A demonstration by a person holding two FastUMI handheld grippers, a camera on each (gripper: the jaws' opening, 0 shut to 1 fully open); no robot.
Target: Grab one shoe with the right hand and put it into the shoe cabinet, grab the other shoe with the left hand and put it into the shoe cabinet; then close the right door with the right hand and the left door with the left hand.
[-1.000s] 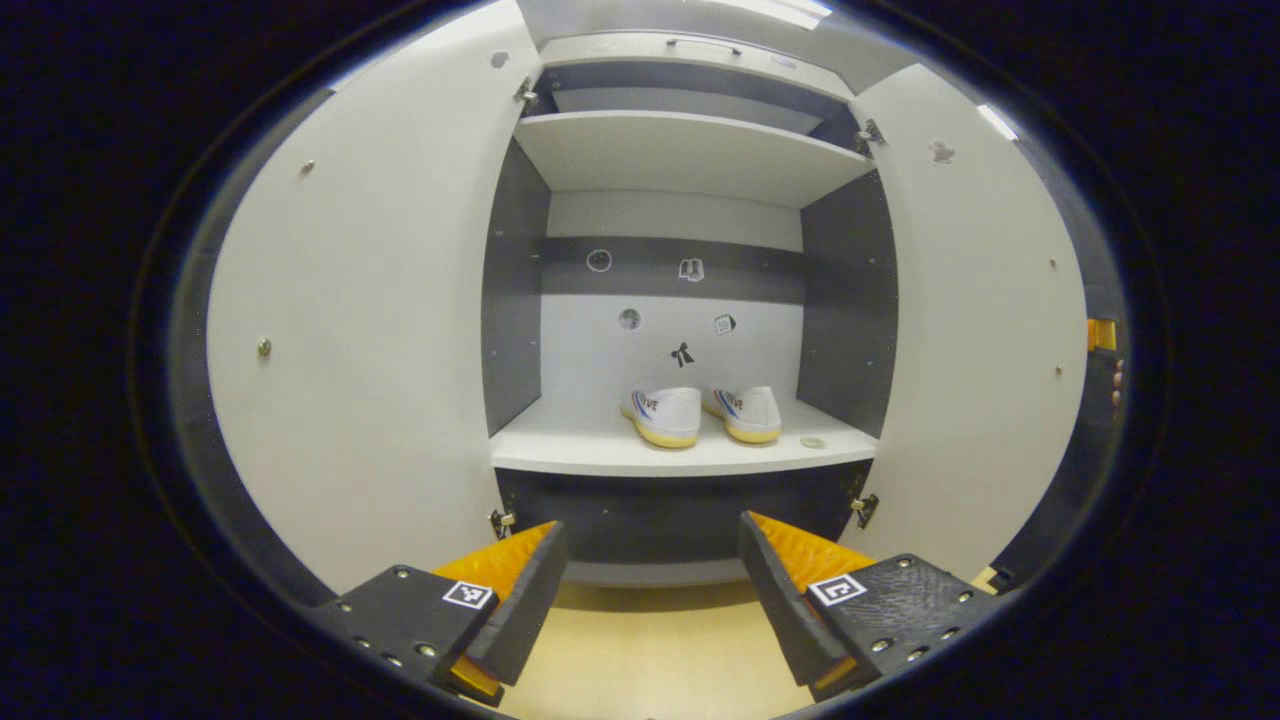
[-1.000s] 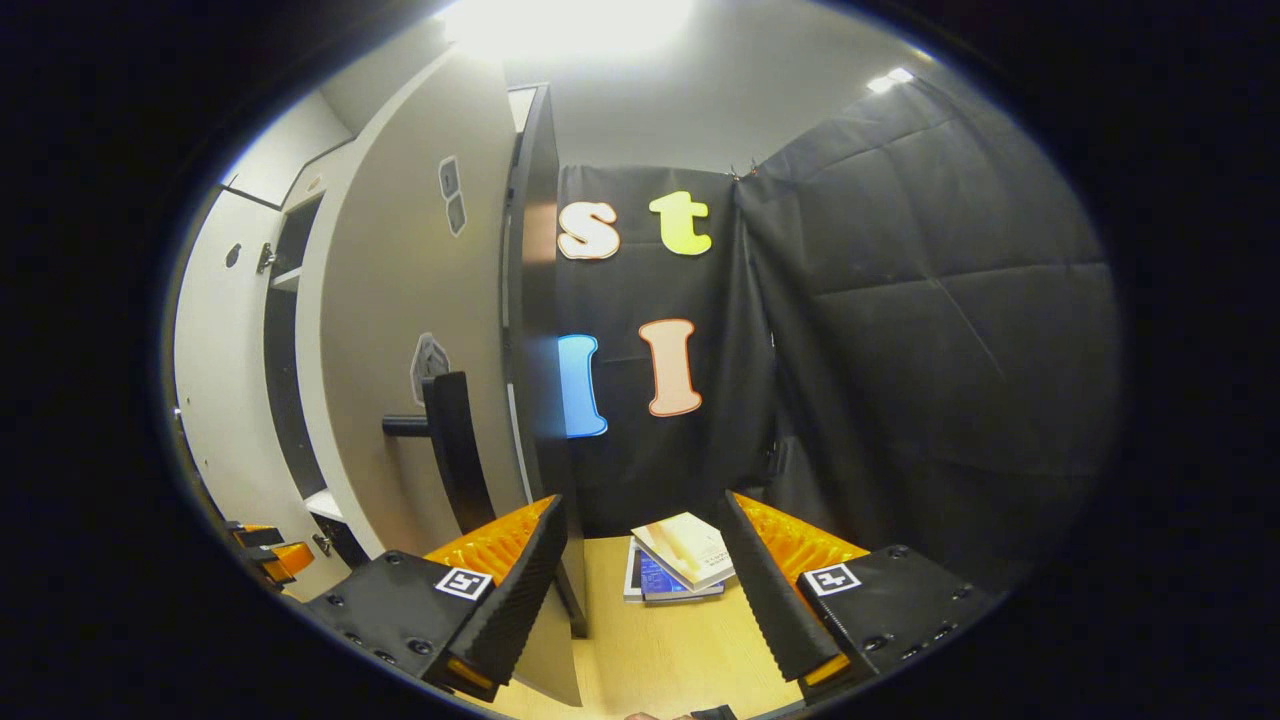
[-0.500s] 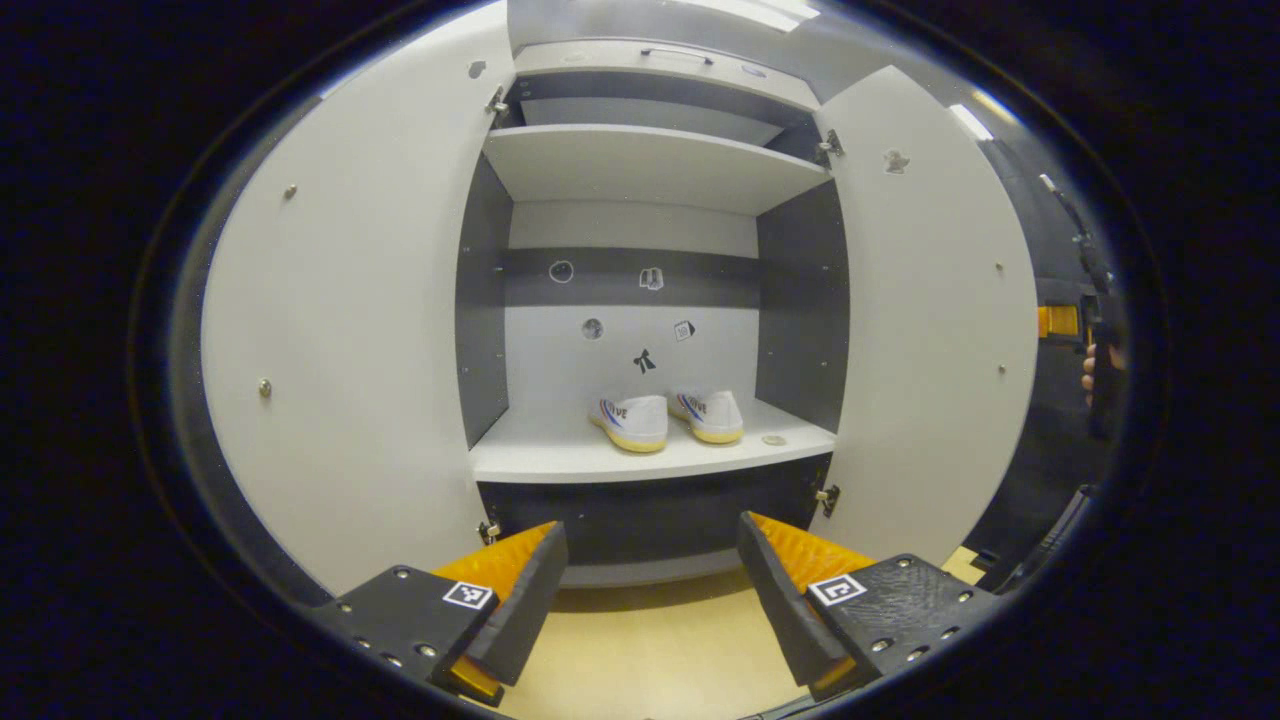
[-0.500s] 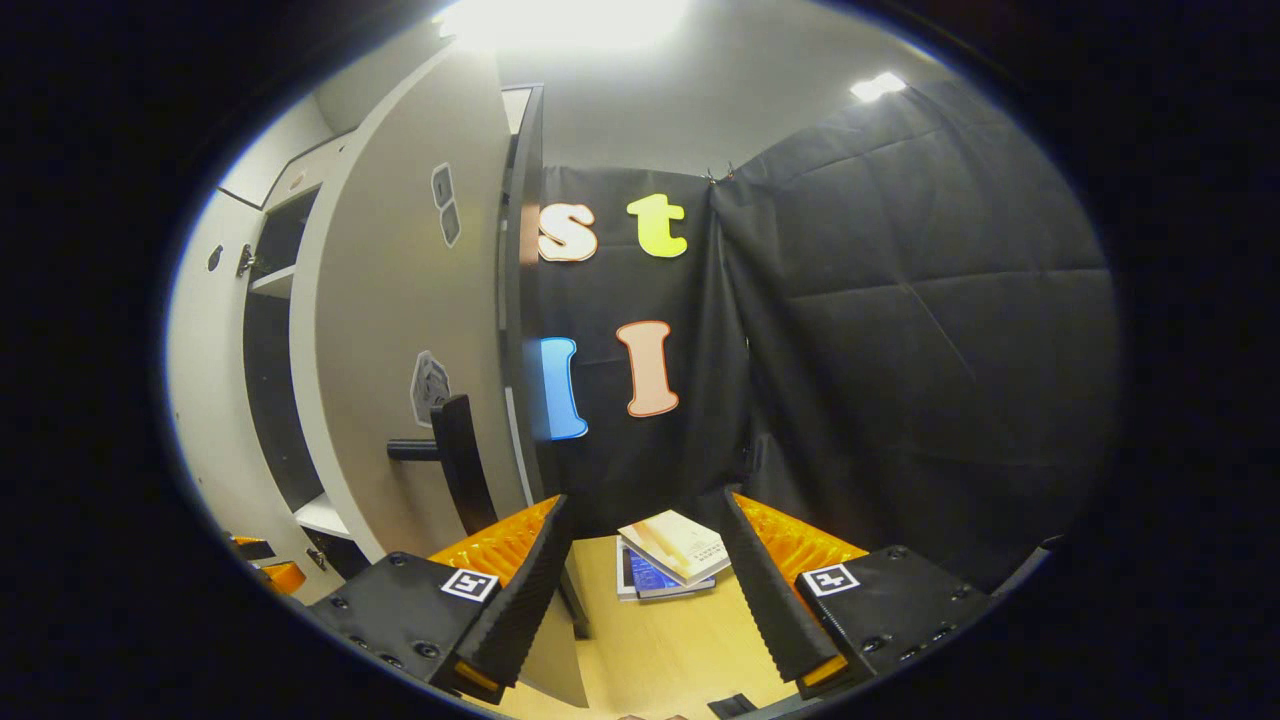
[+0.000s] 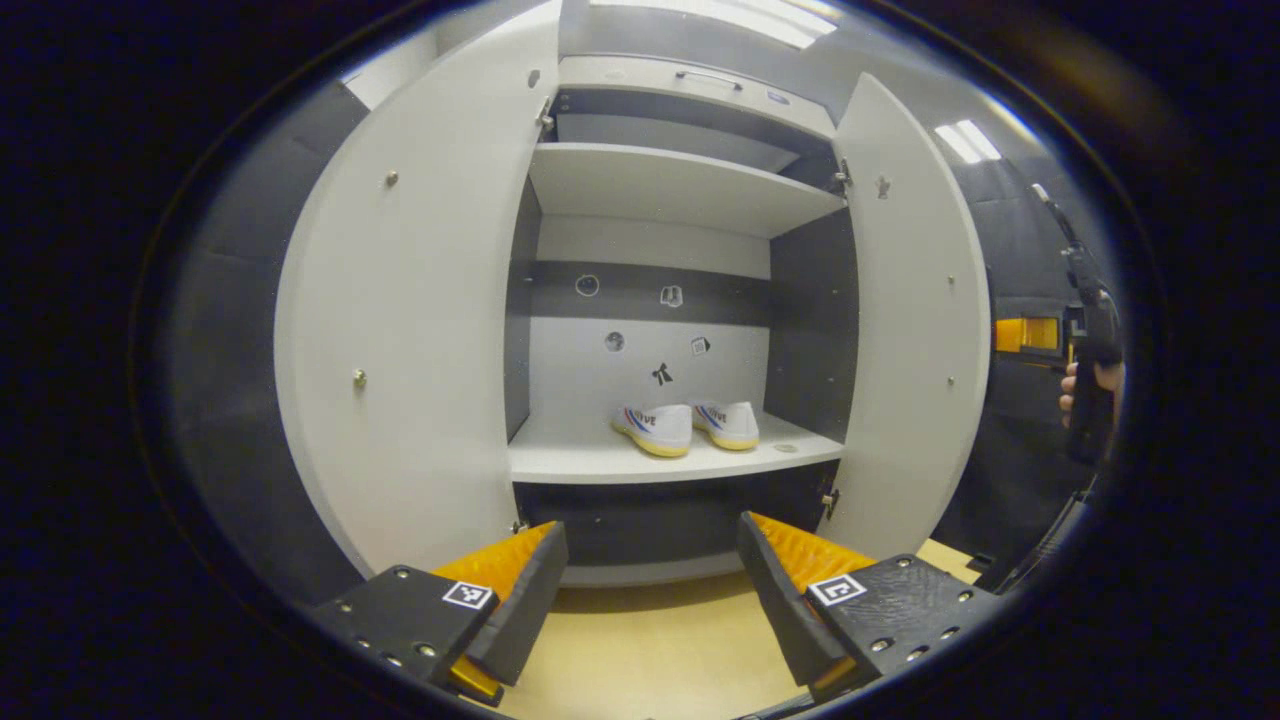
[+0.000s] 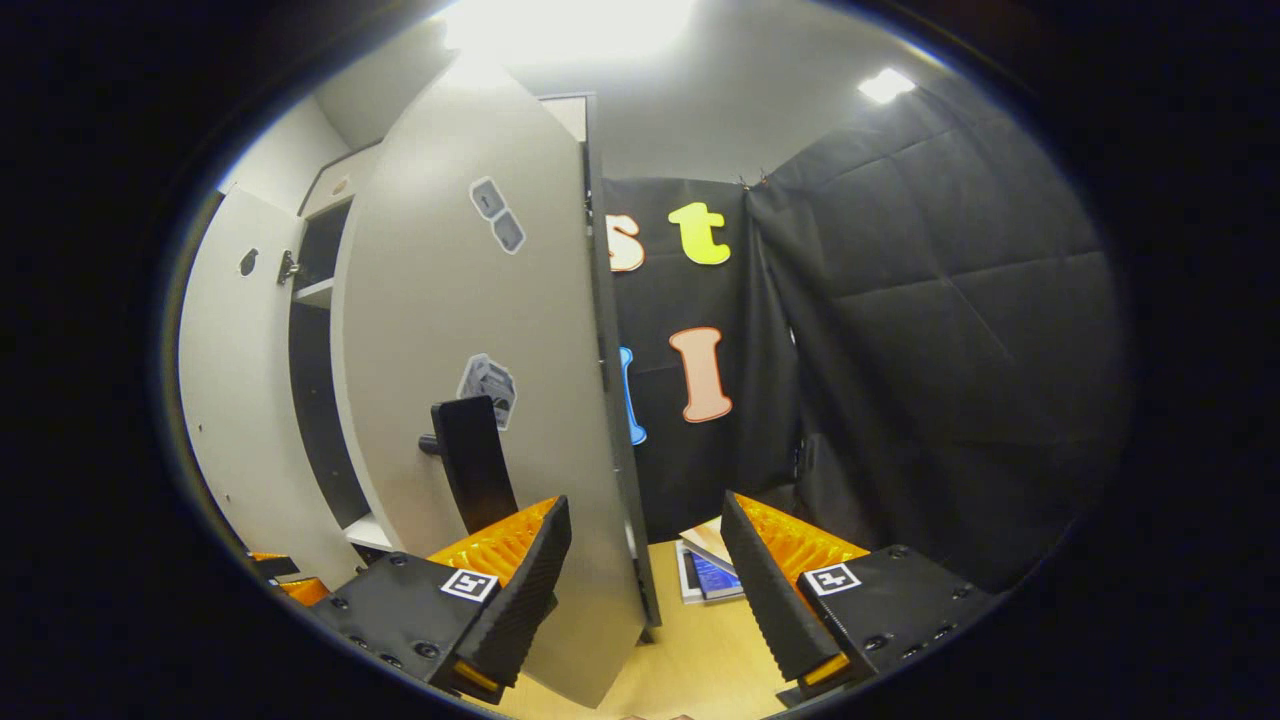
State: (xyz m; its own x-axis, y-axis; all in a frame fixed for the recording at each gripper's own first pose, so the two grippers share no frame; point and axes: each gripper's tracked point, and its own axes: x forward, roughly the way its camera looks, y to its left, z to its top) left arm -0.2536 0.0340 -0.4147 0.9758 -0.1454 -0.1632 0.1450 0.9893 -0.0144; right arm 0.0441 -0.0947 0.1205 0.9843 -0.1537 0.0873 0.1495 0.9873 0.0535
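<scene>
Your left gripper (image 5: 650,600) was spread wide and empty, facing the shoe cabinet (image 5: 690,190). Your right gripper (image 6: 645,590) was spread wide too, its fingers straddling the edge of the right door (image 6: 520,400) near one dark handle (image 6: 470,455). Two doors stood open; the left door (image 5: 420,330) was untouched. Two shoes (image 5: 685,428) sat side by side on the lower shelf (image 5: 600,462); their lettering was too small to read. Five small stickers dotted the back panel (image 5: 640,300).

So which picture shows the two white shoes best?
The left gripper view. It looks straight into the open grey shoe cabinet, where the two white shoes with yellow soles sit side by side on the lower shelf. The right gripper view sees the right cabinet door from outside, which hides the shoes.
</scene>
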